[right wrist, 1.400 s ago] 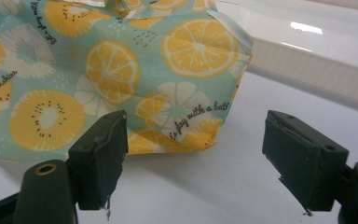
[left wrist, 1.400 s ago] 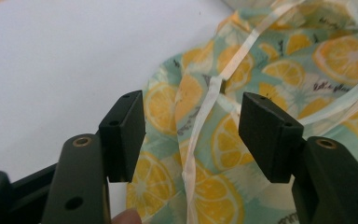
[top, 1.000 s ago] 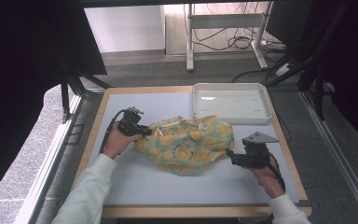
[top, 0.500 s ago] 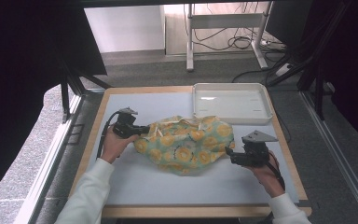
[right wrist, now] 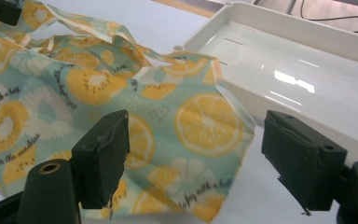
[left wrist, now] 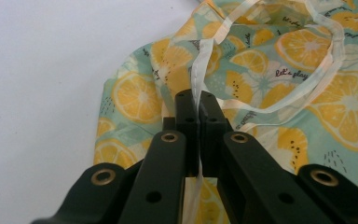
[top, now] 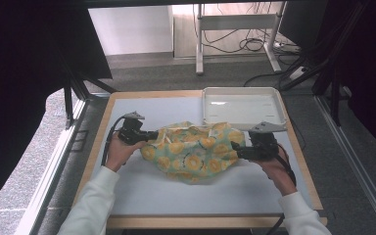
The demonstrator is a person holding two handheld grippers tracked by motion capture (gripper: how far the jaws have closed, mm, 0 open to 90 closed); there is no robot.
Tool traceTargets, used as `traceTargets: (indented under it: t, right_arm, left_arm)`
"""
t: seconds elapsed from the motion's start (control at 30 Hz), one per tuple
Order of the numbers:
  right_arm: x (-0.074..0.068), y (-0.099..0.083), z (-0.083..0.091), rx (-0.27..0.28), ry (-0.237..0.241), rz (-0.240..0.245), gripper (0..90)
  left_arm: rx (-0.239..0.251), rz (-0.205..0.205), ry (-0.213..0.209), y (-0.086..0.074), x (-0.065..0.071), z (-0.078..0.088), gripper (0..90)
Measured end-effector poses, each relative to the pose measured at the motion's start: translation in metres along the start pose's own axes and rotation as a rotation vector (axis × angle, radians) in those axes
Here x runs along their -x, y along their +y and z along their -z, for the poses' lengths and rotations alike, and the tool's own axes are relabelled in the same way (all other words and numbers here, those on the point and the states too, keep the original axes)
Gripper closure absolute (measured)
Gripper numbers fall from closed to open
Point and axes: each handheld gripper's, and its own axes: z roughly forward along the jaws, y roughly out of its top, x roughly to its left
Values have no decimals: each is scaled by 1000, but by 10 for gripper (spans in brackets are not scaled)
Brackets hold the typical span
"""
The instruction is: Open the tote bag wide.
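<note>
Lemon-print cloth bag (top: 196,152) lies mid-frame, long axis left-right between hands; left gripper (top: 152,135) pinches its cream strap (left wrist: 198,84) at left end, right gripper (top: 235,149) spread wide at its right corner.

Left claw (top: 152,135) with jaws pressed together, having just closed, pointing level toward the right claw (top: 235,149), whose jaws stand wide apart, both forearms in white sleeves

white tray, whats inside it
Nothing shows inside the white tray: its floor is bare and glossy. The lemon-print cloth lies in front of it, one corner near the rim; the right gripper hovers open.
</note>
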Motion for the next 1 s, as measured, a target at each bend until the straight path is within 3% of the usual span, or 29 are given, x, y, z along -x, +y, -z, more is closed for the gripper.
traceTargets:
  t: [0.3,0.5,1.0]
  right_arm:
    - [2,18,-12,-9,2,18,236]
    - [7,22,-19,0,11,4,247]
    - [7,43,-47,-61,47,40,289]
  left_arm:
    - [5,-4,2,0,1,-1,900]
    - [12,-2,-2,-1,1,0,900]
    - [20,17,-13,-1,-2,-2,900]
